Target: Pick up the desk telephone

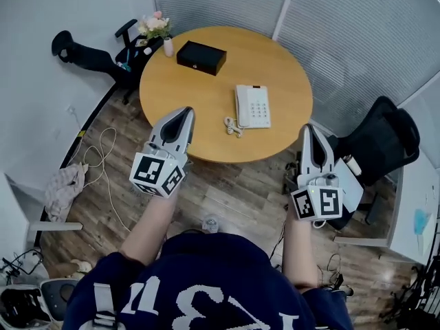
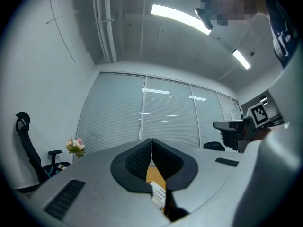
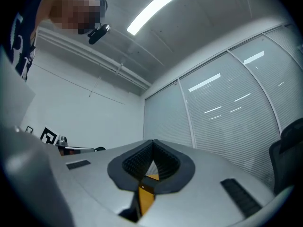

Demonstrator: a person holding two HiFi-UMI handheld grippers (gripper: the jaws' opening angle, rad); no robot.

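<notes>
A white desk telephone [image 1: 252, 106] lies on the round wooden table [image 1: 179, 95], its coiled cord [image 1: 232, 126] trailing off its left side. My left gripper [image 1: 185, 112] hangs over the table's near left edge, jaws shut with nothing between them. My right gripper [image 1: 309, 128] floats just off the table's right edge, also shut and empty. Through the closed left gripper [image 2: 151, 142] jaws a sliver of the phone's keypad [image 2: 158, 192] shows. Past the right gripper [image 3: 152, 143] only a strip of table [image 3: 146, 198] is visible.
A black box [image 1: 201, 57] and a small vase of flowers [image 1: 156, 28] stand at the table's far side. Black office chairs sit at the right [image 1: 381, 139] and far left [image 1: 89, 57]. A cable [image 1: 103, 157] and a cloth [image 1: 63, 188] lie on the wooden floor.
</notes>
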